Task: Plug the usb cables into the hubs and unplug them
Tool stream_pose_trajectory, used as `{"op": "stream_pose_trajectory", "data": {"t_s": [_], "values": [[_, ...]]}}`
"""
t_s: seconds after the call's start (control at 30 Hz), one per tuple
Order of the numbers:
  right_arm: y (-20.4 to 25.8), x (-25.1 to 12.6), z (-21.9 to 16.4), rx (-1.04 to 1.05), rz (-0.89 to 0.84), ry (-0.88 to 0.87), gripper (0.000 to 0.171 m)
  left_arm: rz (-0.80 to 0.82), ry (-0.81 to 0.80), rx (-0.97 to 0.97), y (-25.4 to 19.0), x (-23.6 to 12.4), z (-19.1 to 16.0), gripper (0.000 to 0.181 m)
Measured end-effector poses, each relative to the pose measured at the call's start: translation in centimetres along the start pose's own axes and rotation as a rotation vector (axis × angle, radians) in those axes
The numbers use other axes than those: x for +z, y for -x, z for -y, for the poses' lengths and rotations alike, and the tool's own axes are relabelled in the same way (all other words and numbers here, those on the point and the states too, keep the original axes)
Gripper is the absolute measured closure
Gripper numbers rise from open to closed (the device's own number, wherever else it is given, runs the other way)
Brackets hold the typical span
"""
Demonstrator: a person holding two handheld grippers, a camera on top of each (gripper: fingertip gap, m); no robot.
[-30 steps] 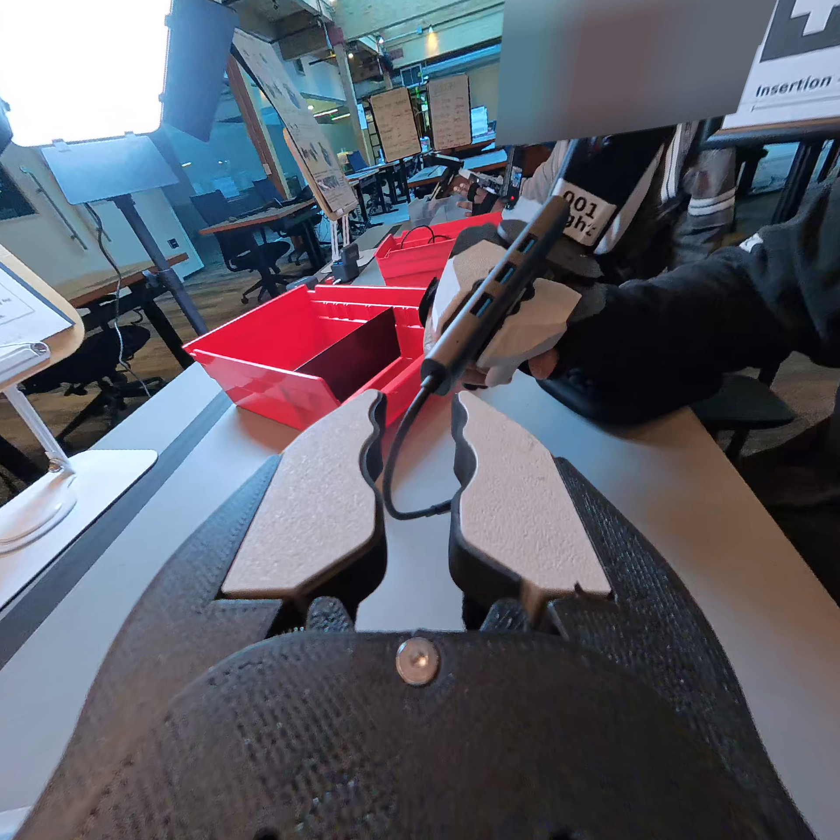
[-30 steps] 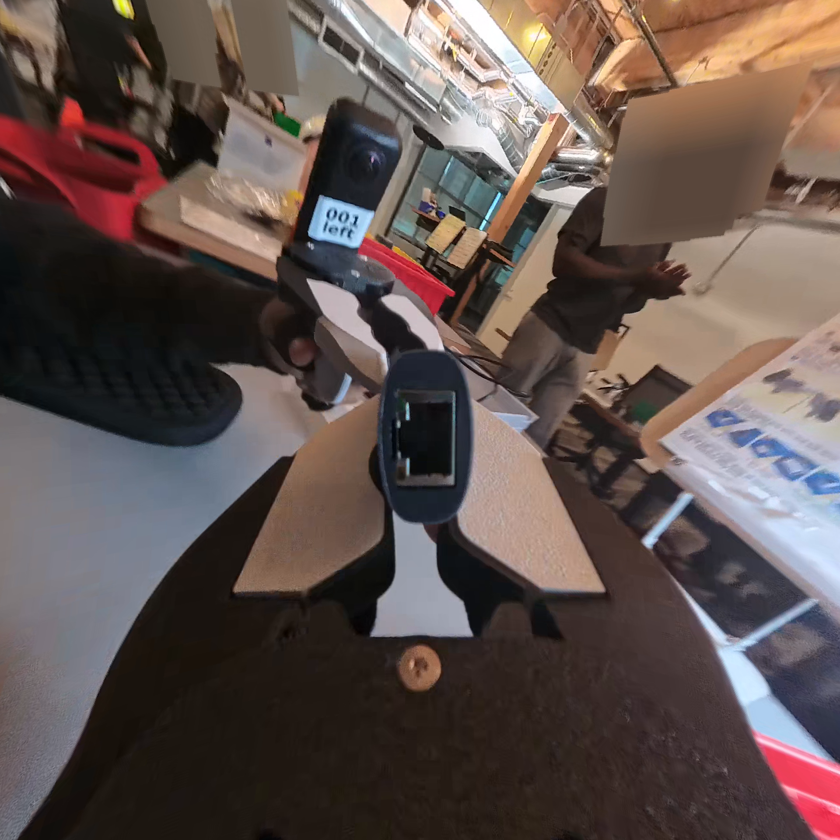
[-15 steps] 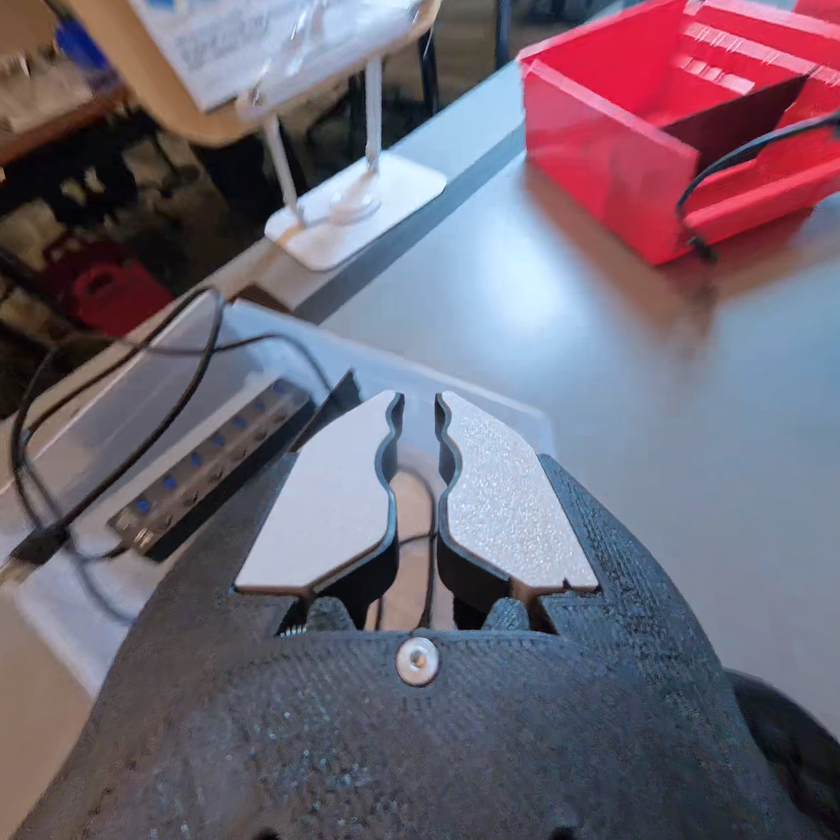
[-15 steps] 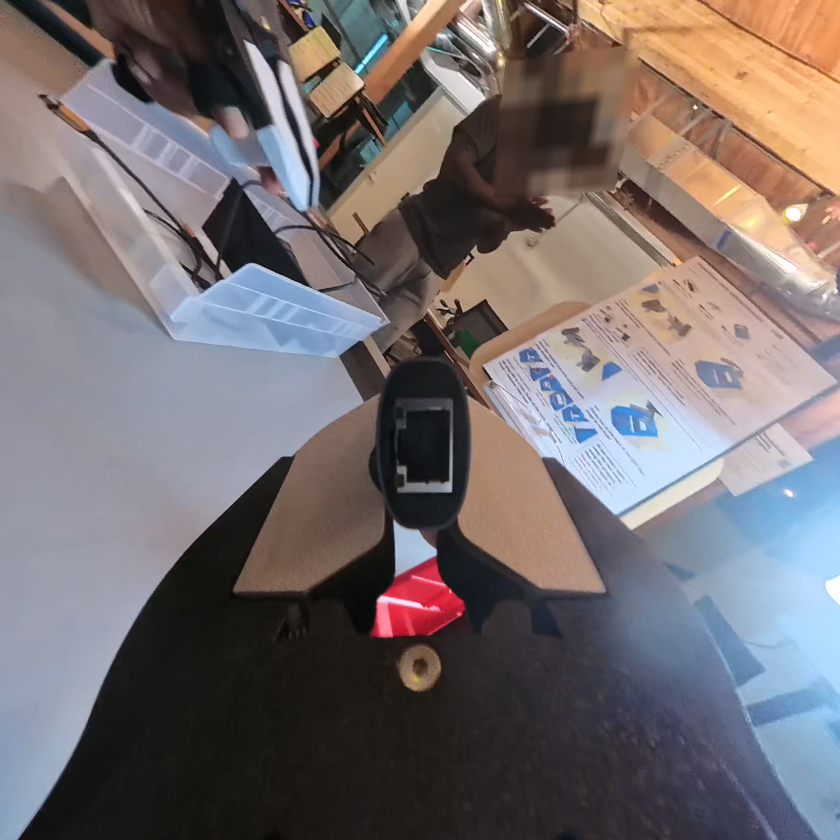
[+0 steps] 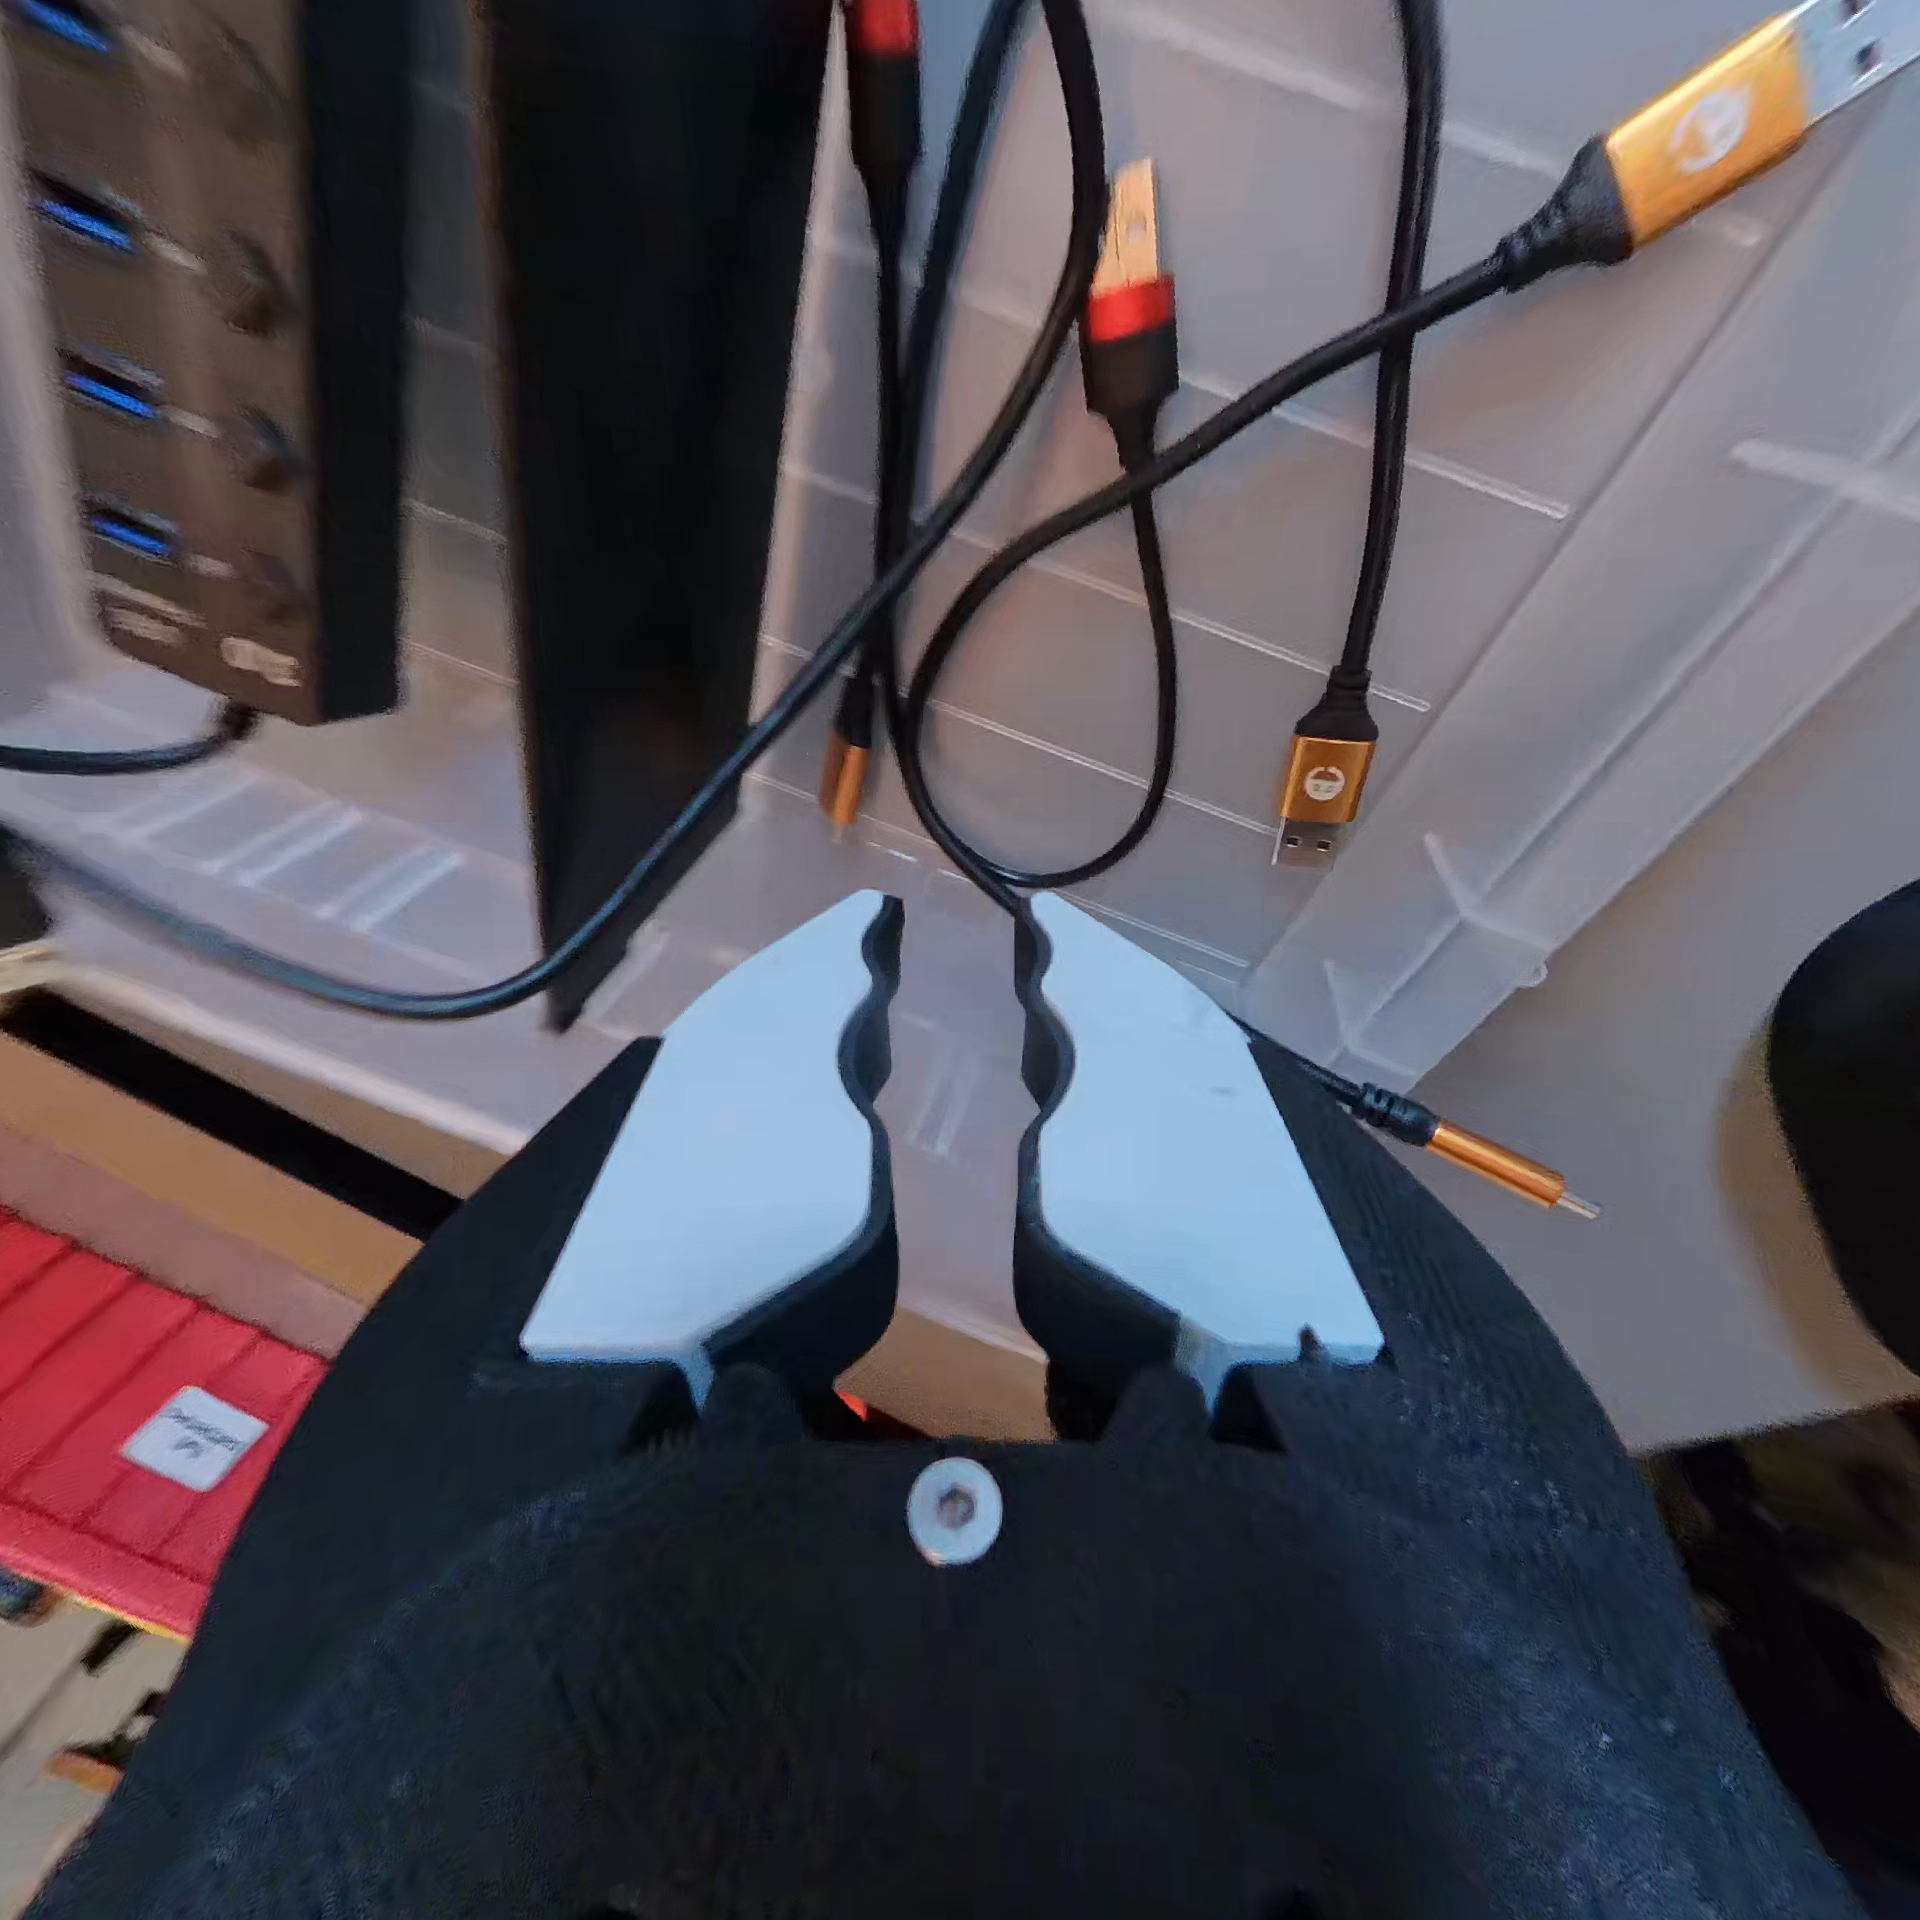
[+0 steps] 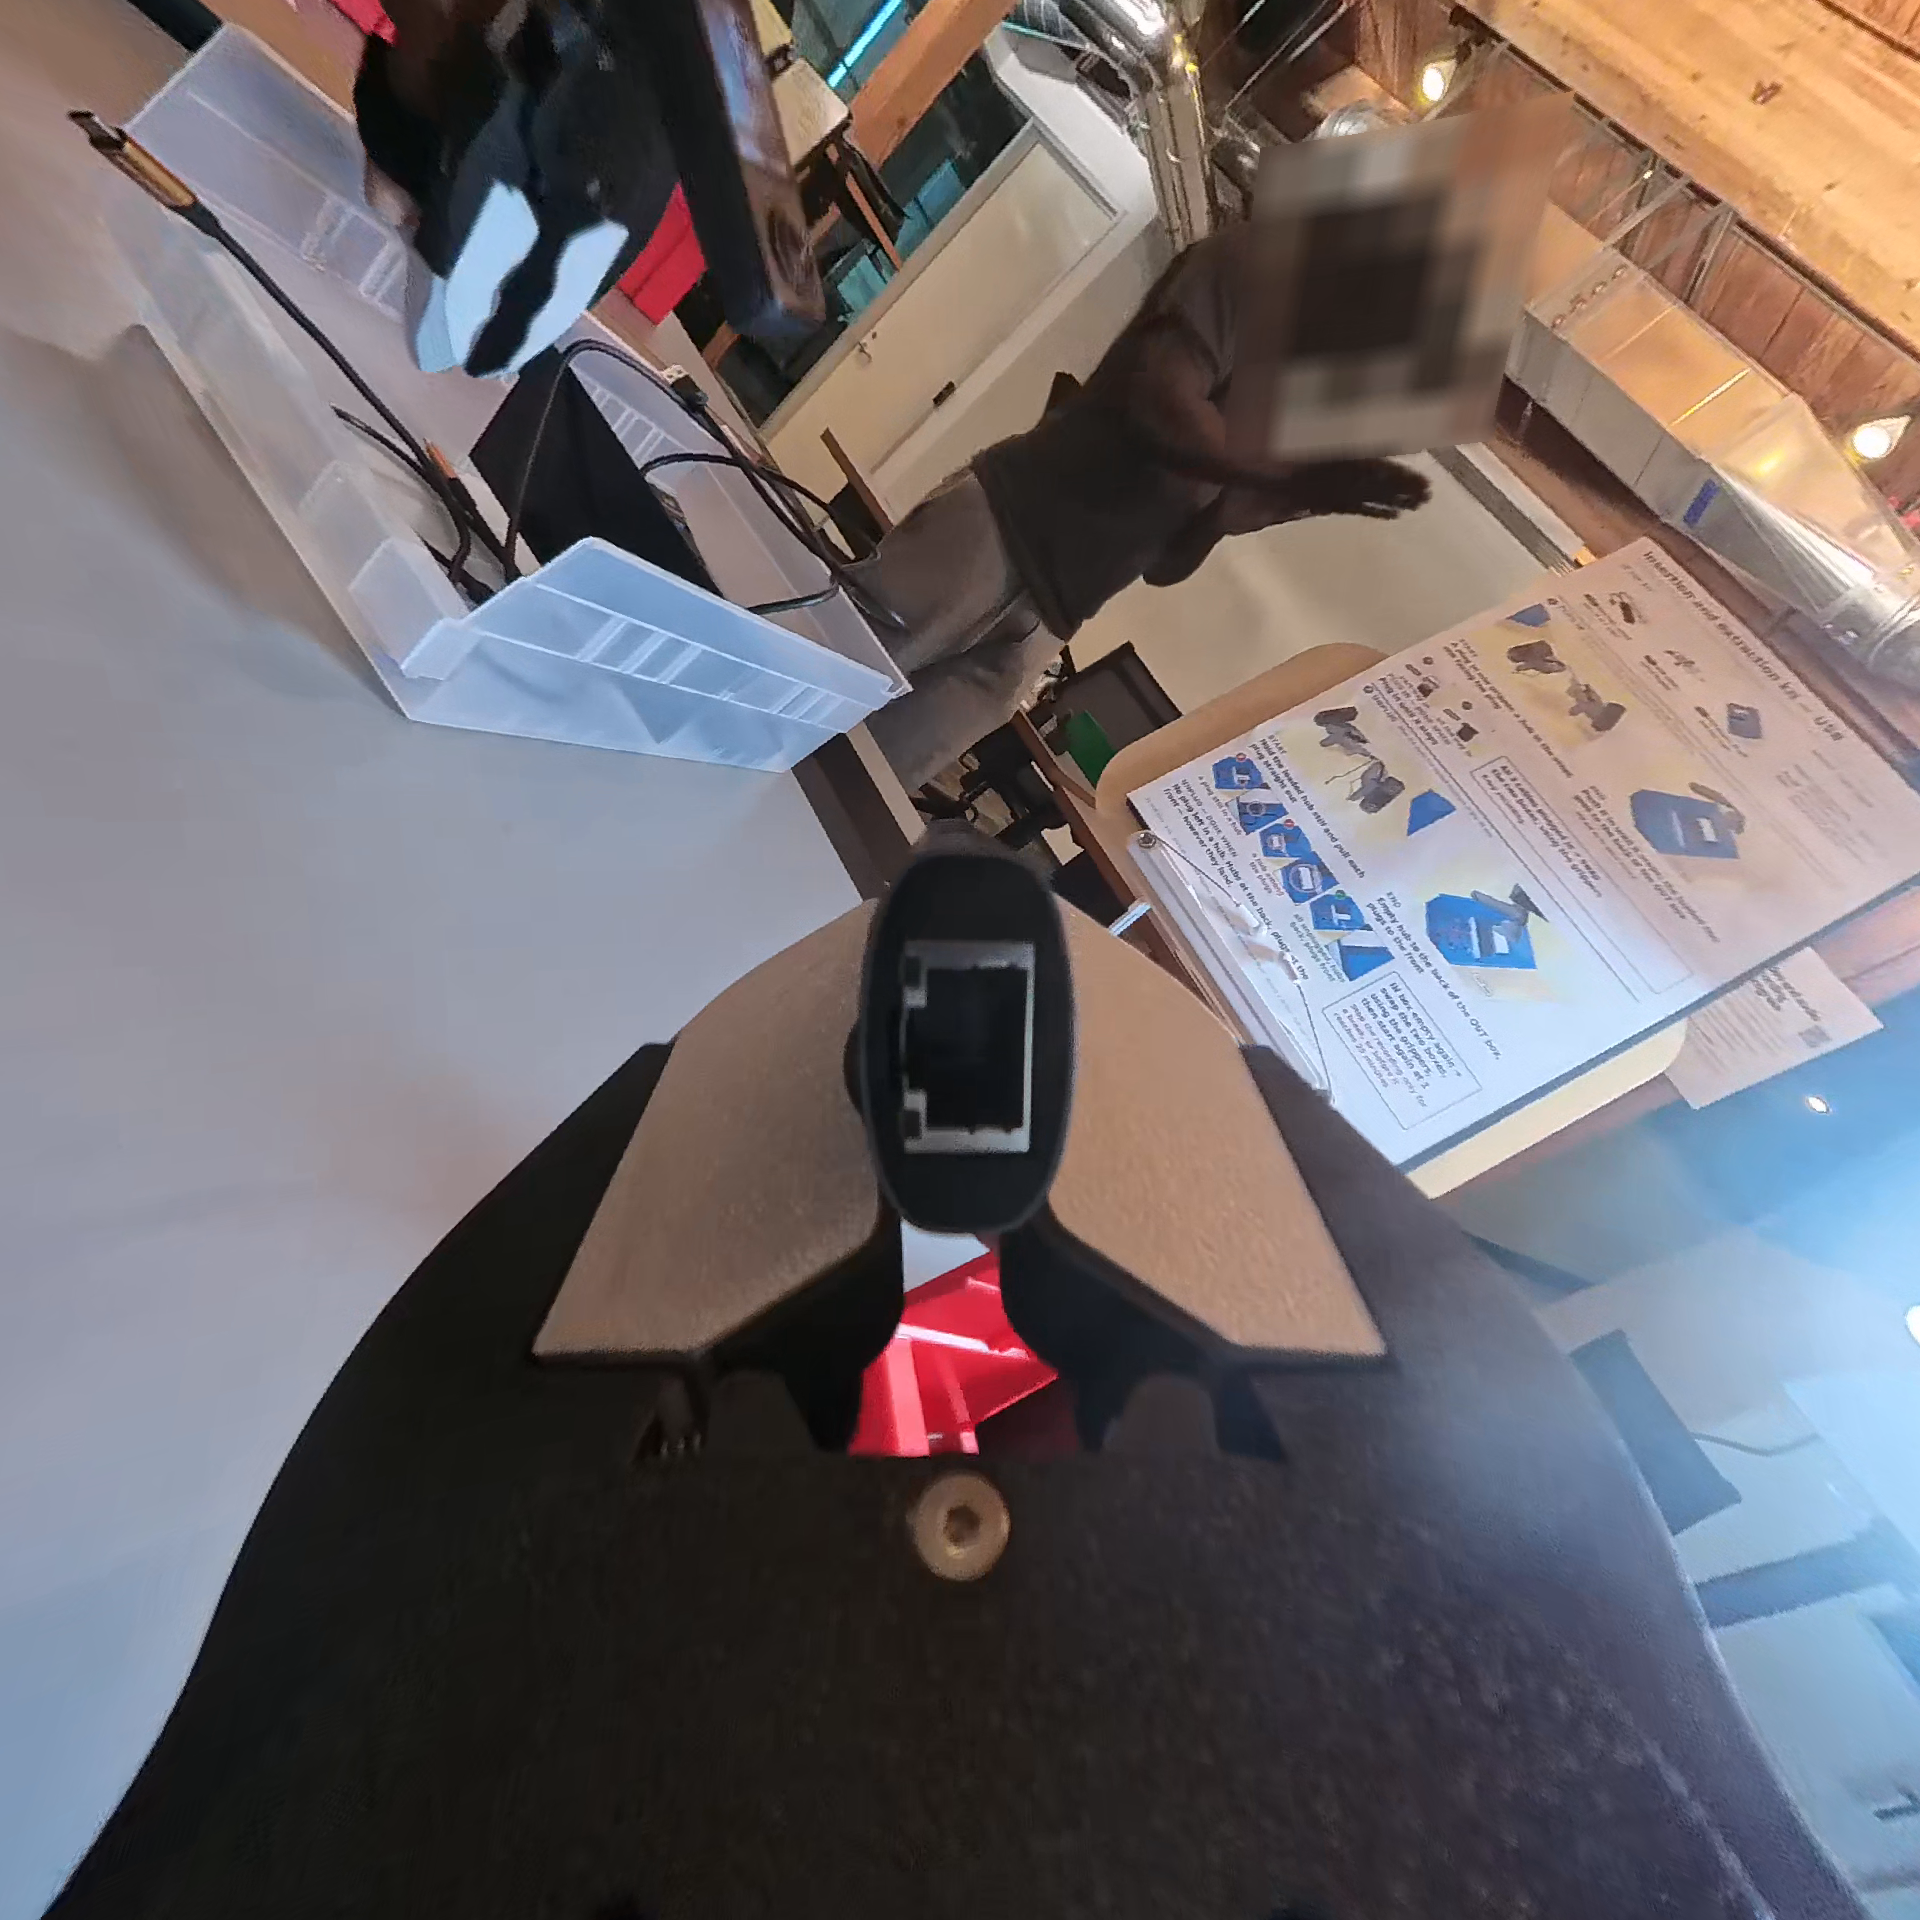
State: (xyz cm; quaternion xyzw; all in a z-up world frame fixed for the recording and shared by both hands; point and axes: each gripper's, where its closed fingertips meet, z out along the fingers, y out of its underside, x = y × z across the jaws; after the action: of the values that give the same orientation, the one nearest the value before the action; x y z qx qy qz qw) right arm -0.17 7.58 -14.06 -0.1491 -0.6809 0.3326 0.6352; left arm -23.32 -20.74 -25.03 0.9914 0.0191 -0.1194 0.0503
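My left gripper (image 5: 956, 914) is open by a narrow gap and empty, hanging just above a clear plastic bin (image 5: 1507, 582). In the bin lie several black USB cables: an orange plug (image 5: 1325, 784), a red plug (image 5: 1132, 312) and a larger orange plug (image 5: 1704, 135). One cable runs under my right finger to a thin orange plug (image 5: 1486, 1164) outside the bin. A black hub with blue ports (image 5: 177, 416) lies left of a black divider (image 5: 623, 468). My right gripper (image 6: 966, 920) is shut on a dark grey hub (image 6: 966, 1049), its end port facing the camera.
The right wrist view shows the left gripper (image 6: 509, 270) over the clear bin (image 6: 623, 665) on the grey table (image 6: 260, 935). A person (image 6: 1122, 499) stands beyond the table. An instruction board (image 6: 1507, 831) stands to the right. A red bin (image 6: 956, 1351) lies below my right gripper. Across from one pair of fingers to the other is roughly 40 centimetres. From my left tips it is roughly 6 centimetres to the orange plug (image 5: 1325, 784); from my right, 35 centimetres.
My left gripper has swung down from the table top to right over the cables in the clear bin, and its jaws stand a little wider. My right gripper still holds the grey hub.
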Motion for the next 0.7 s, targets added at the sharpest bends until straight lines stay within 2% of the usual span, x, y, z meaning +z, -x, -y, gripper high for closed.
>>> {"op": "stream_pose_trajectory", "data": {"t_s": [0.13,0.27,0.4,0.5,0.6,0.7], "values": [[0.3,0.1,-0.2,-0.002,0.011,0.010,0.153,-0.082,0.114,-0.077,-1.0,2.1,0.4,0.155],[0.3,0.0,-0.4,0.000,0.014,0.014,0.153,-0.022,0.232,-0.048,-0.7,3.8,0.1,0.150],[0.3,0.0,-0.4,0.001,0.014,0.016,0.153,0.126,0.358,0.057,0.5,4.7,-0.5,0.162],[0.1,-0.2,-0.4,-0.004,0.010,0.018,0.153,0.176,0.412,0.139,0.8,4.7,-0.7,0.173],[-0.2,-0.3,-0.5,0.001,0.000,0.017,0.153,0.205,0.380,0.158,1.2,2.9,-0.6,0.176],[-0.6,-0.4,-0.5,0.028,-0.008,0.007,0.153,0.201,0.231,0.109,1.2,-0.7,0.3,0.177]]}}
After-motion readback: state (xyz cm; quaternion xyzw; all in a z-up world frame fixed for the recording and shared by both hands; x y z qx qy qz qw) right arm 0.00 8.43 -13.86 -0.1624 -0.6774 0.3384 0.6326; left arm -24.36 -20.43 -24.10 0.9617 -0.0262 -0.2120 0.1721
